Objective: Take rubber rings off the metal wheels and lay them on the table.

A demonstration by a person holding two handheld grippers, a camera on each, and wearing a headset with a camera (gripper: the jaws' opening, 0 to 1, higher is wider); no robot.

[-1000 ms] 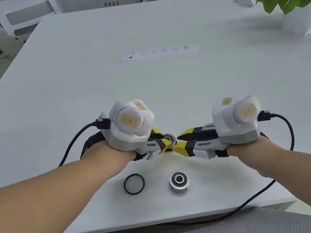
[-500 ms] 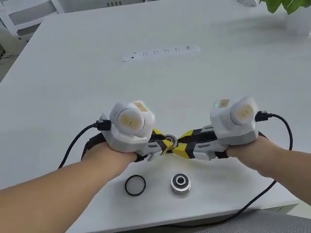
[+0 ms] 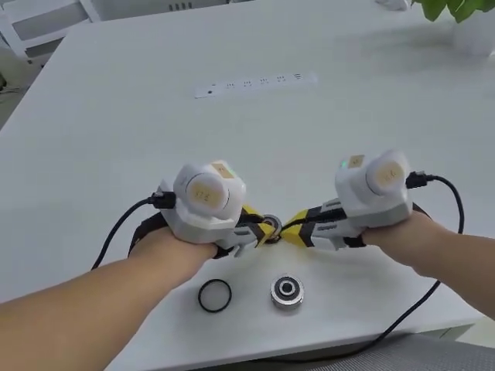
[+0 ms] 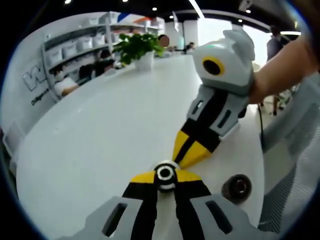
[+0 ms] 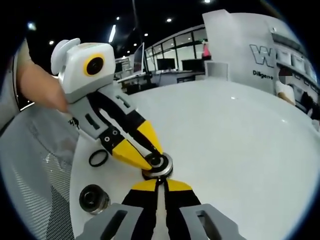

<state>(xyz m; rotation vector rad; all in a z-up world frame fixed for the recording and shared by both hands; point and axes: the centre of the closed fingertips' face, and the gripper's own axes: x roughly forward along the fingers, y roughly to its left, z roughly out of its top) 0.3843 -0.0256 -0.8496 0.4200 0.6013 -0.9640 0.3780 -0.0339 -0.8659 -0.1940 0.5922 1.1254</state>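
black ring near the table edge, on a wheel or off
Off. The ring lies flat on the bare table, apart from the wheel beside it.

Bright, even light from ceiling spotlights (image 5: 169, 20) washes my white desk (image 3: 116, 139); shadows at its front edge are soft. Both gripper views bend and blur outward.

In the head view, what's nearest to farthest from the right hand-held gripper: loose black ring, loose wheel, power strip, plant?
From the right hand-held gripper:
1. Loose wheel, just toward the person.
2. Black ring, left of that wheel.
3. Power strip, far back, centre.
4. Plant, far right corner.
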